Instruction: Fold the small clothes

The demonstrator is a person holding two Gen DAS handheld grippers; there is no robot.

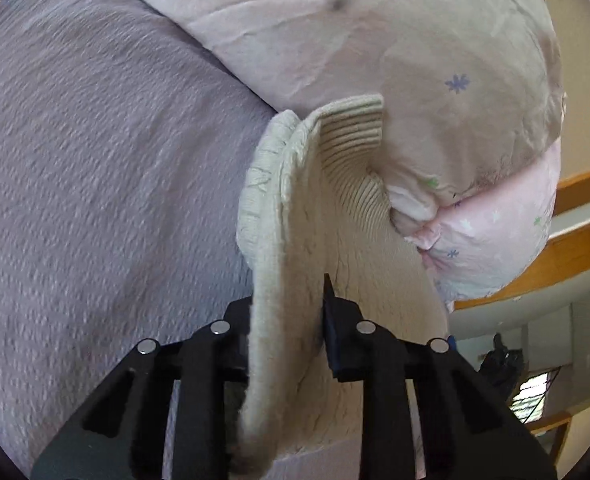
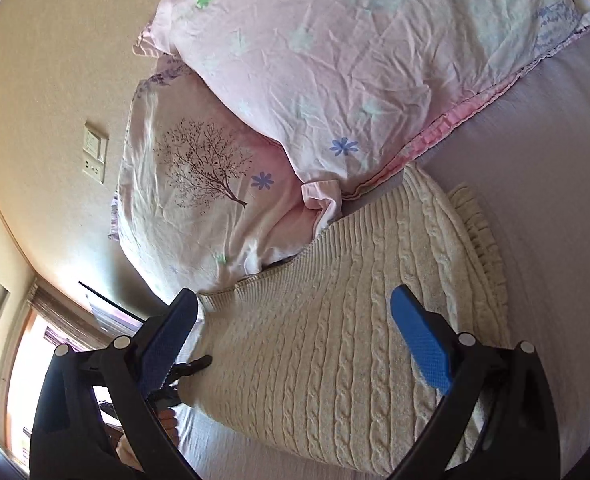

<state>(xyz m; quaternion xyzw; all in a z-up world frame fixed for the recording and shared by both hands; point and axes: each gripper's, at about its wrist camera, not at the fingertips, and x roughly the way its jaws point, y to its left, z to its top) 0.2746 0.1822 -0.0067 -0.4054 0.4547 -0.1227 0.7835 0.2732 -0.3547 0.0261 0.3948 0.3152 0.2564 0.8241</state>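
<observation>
Left tool (image 1: 287,316) is clamped tight on a doubled edge of the cream knit sweater (image 2: 335,340), lifting it at centre frame off the lavender bed (image 1: 95,160), just under the pink pillows (image 2: 335,60). Right tool (image 2: 295,336) hovers wide open, empty, over the cable-knit panel. Mid-fold, I'd say: next, carry that edge across and lay it flat.

I count one cream cable-knit sweater (image 2: 335,320) and two pink flower-print pillows (image 2: 355,64), one stacked on the other. I have two grippers: my left gripper (image 1: 291,344) and my right gripper (image 2: 295,344). One wall switch plate (image 2: 95,152) shows.
</observation>
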